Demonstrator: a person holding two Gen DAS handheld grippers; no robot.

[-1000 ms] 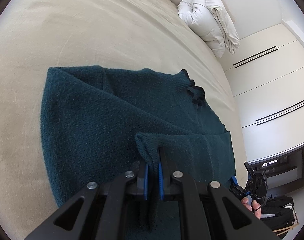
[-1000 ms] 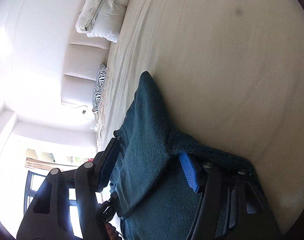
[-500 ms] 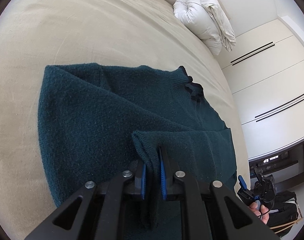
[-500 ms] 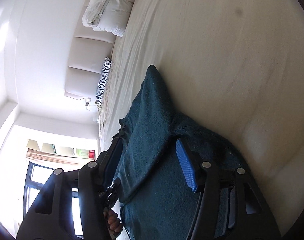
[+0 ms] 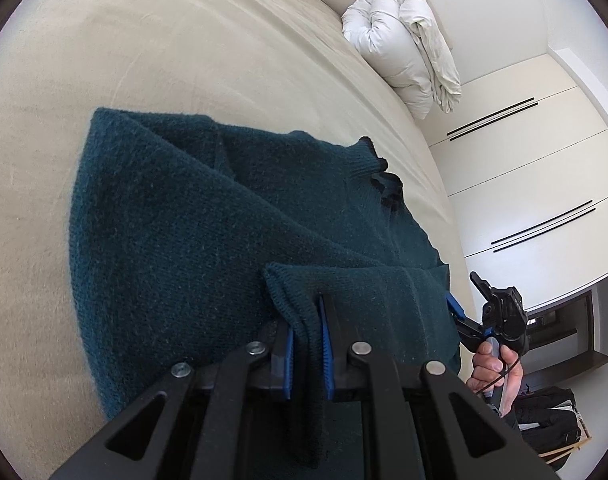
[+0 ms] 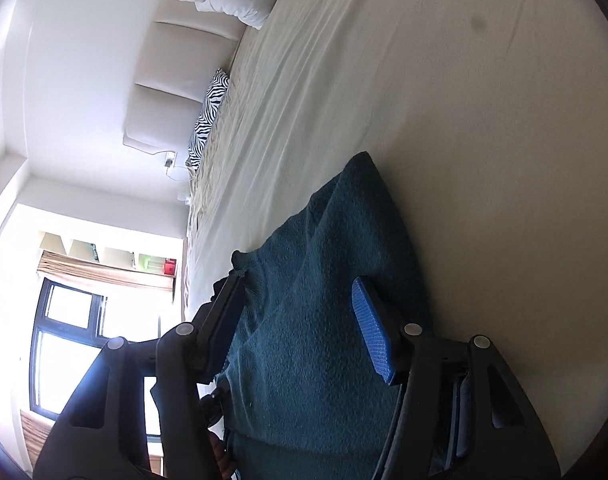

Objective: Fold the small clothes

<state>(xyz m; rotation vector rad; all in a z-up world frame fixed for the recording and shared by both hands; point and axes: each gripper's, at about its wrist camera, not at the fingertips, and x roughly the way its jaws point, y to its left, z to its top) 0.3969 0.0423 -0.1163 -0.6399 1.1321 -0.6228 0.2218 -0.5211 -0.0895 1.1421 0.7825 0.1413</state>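
Note:
A dark teal knitted sweater point(image 5: 192, 232) lies on the beige bed point(image 5: 104, 48), with its collar toward the far right. My left gripper point(image 5: 305, 344) is shut on a folded edge of the sweater near its lower part. My right gripper point(image 6: 300, 320) is open, its blue pads apart on either side of the sweater point(image 6: 304, 340) without pinching it. The right gripper also shows in the left wrist view point(image 5: 499, 320), held in a hand at the sweater's right edge.
A rolled white duvet point(image 5: 403, 52) lies at the bed's far end by a cream headboard point(image 6: 172, 92). A zebra-print pillow point(image 6: 208, 120) lies beside it. White wardrobe doors point(image 5: 543, 160) stand to the right. A window point(image 6: 72, 340) is at the left.
My right gripper has let go of the sweater's edge and drawn back with its jaws wide. My left gripper has kept its hold on the fold.

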